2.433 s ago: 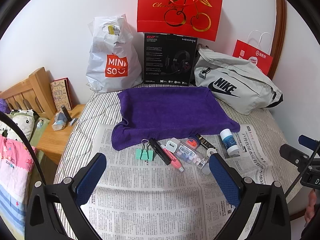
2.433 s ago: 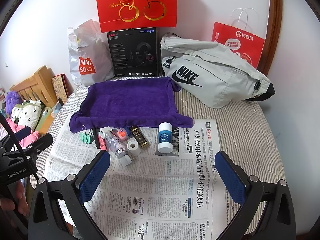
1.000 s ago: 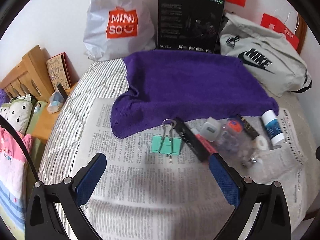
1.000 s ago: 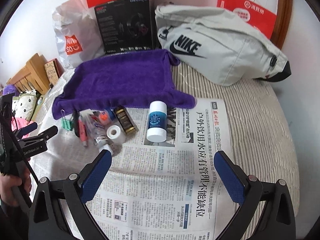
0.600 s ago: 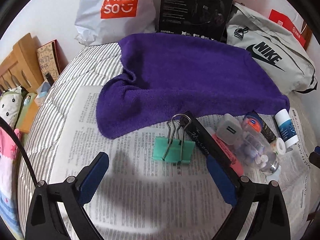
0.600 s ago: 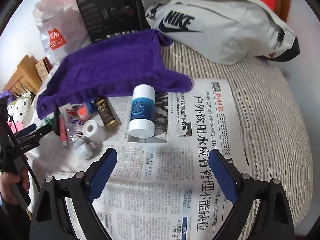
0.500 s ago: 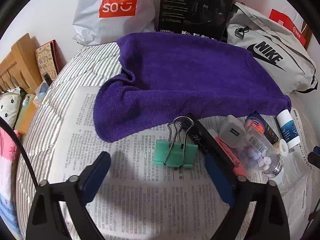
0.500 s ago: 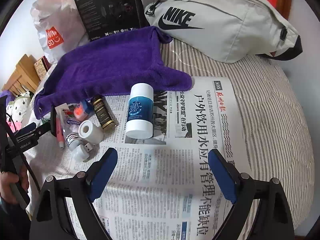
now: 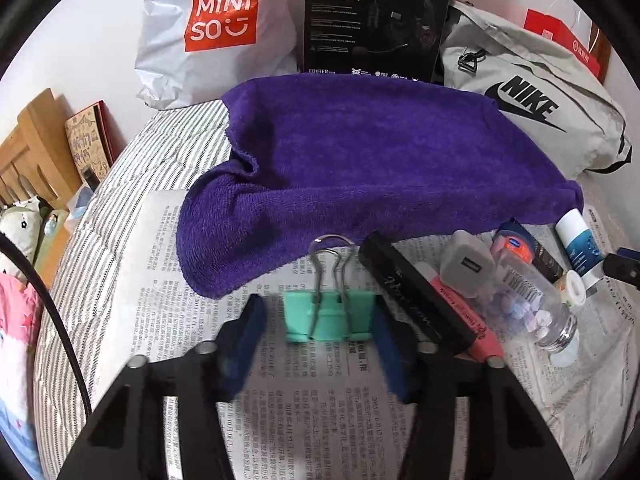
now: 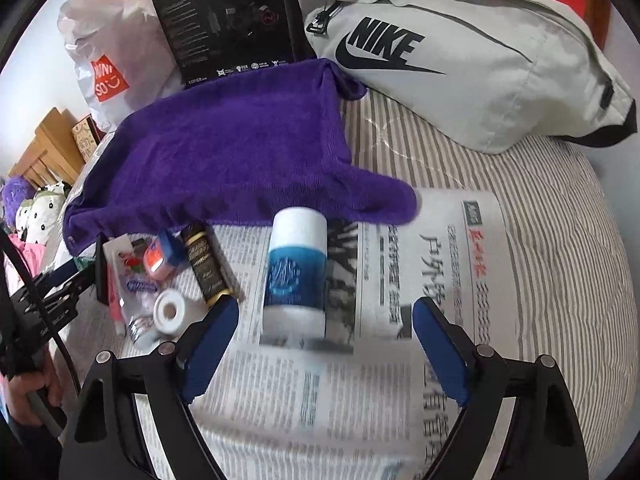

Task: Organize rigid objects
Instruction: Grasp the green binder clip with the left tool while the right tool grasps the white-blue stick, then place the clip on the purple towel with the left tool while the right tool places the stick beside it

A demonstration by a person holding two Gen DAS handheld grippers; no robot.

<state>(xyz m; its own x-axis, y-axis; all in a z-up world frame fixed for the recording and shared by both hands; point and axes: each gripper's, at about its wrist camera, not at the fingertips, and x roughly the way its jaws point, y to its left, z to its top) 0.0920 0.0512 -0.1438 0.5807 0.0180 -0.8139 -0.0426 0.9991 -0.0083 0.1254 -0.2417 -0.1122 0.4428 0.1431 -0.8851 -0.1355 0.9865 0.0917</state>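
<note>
A green binder clip (image 9: 330, 316) lies on the newspaper (image 9: 168, 304), its wire handles pointing at the purple towel (image 9: 360, 152). My left gripper (image 9: 316, 314) straddles the clip with its jaws narrowed; the right finger touches it, and a small gap shows on the left. To the clip's right lie a black bar (image 9: 400, 292), a pink highlighter (image 9: 460, 312), a grey charger (image 9: 466, 268) and a clear pill bottle (image 9: 536, 304). My right gripper (image 10: 324, 316) is open just short of a white-and-blue bottle (image 10: 296, 268) lying on its side.
A tape roll (image 10: 170, 312), a dark gold tube (image 10: 206, 268) and an orange tin (image 10: 160, 256) lie left of the bottle. Behind the towel stand a Miniso bag (image 9: 212, 28), a black headset box (image 9: 372, 20) and a grey Nike bag (image 10: 460, 56). A wooden bedside unit (image 9: 32, 148) is at the left.
Both grippers have moved forward and down. The left one's jaws have narrowed around the green clip. The right one has come close to the white-and-blue bottle.
</note>
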